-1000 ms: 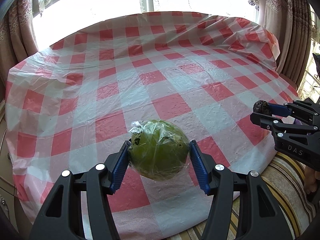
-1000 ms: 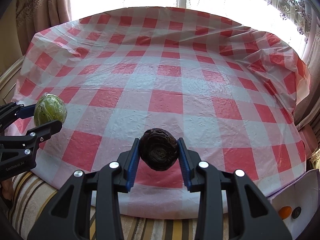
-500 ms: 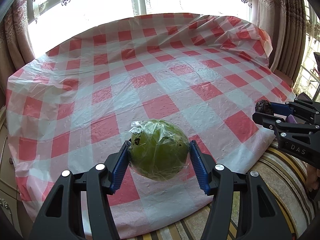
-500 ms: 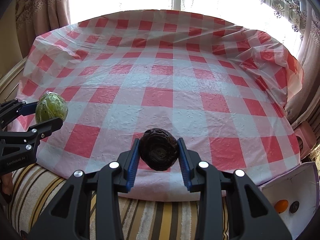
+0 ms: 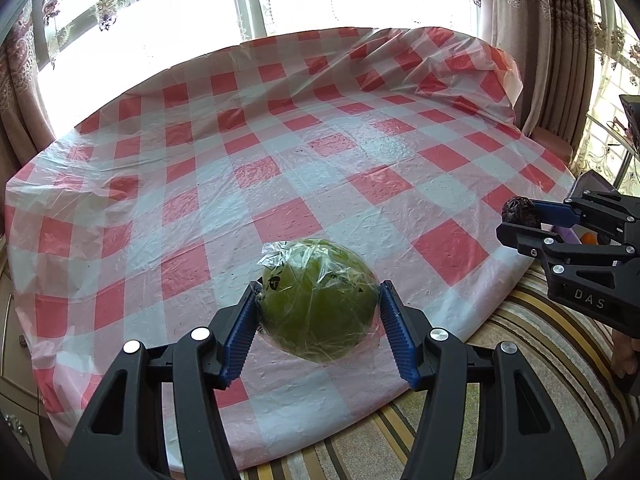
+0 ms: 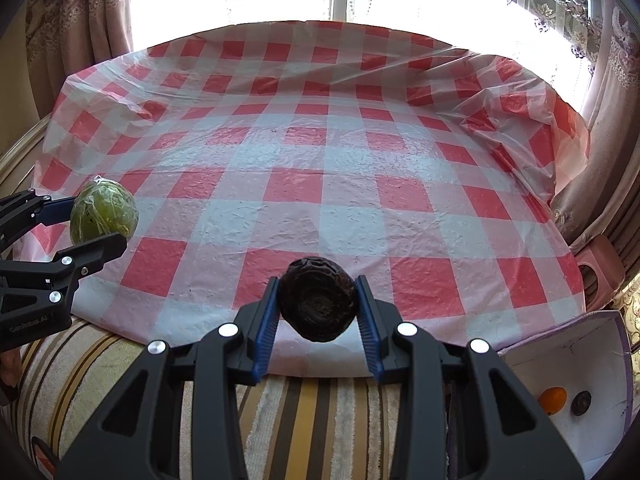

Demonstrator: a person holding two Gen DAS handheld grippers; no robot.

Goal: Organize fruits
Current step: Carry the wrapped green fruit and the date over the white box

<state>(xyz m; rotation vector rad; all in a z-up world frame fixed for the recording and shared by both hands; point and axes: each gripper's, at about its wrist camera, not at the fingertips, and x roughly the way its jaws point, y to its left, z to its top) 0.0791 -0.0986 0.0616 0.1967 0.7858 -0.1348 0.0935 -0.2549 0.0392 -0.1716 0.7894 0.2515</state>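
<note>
Pinching a green fruit wrapped in clear plastic film, the left tool has both blue pads pressed against its sides, holding it clear above the near edge of the tabletop, which is covered in a red-and-white checked plastic cloth. At 3 o'clock in the left wrist view, the right tool appears, and in its own view the right tool clamps a dark wrinkled fruit between its pads, also off the surface, over the cloth's front edge. At 9 o'clock there, the left tool shows with the green fruit. At 4 o'clock sits a white box holding a small orange fruit and a small dark fruit, near each other. A striped rug lies below the tabletop edge
</note>
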